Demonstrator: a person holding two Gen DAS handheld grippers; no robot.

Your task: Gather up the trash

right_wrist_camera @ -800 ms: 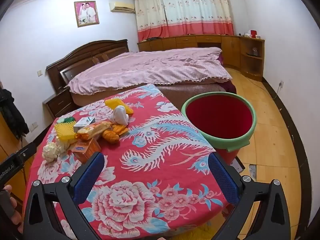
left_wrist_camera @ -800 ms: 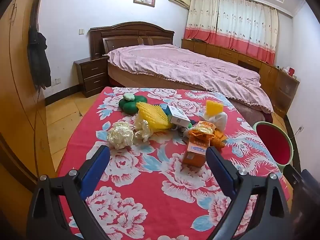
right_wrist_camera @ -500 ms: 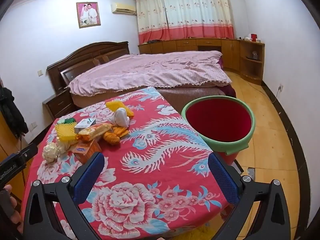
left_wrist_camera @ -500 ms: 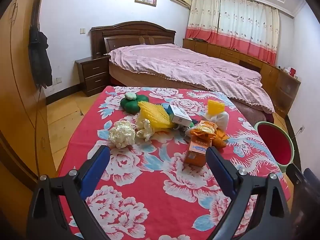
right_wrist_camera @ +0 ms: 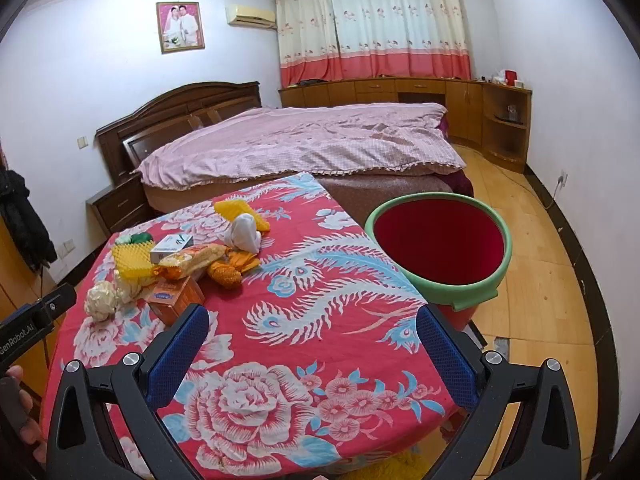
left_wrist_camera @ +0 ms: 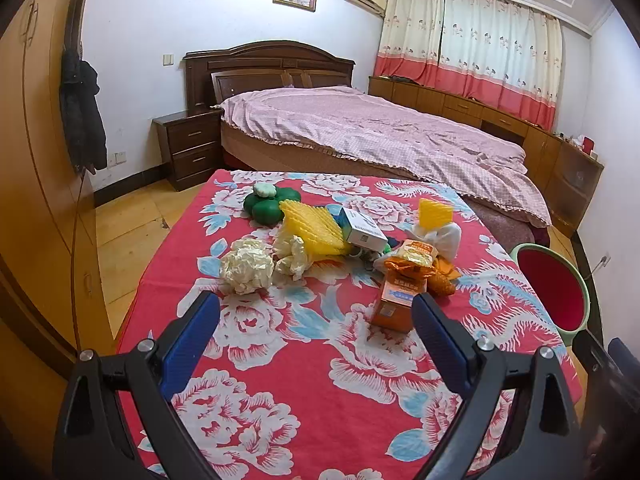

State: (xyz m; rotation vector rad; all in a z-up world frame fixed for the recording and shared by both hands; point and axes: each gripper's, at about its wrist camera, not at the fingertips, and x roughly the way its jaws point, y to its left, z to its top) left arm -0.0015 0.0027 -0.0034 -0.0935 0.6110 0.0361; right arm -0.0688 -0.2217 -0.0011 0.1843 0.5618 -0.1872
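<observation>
The trash (left_wrist_camera: 344, 248) lies heaped mid-table, well apart from the bin (right_wrist_camera: 440, 248) off the table's right edge. Risk: jaws this wide could snag 2 pieces, or shove the orange box (left_wrist_camera: 396, 300) into the pile. Left gripper (left_wrist_camera: 316, 328) and right gripper (right_wrist_camera: 312, 340) both gape empty, tilted down over the cloth (left_wrist_camera: 280, 360)

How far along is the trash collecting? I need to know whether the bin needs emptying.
Nothing looks done: the red bin looks empty. Nothing is in hand: left gripper and right gripper are open. All left: crumpled paper, orange box and the other litter on the table.
</observation>
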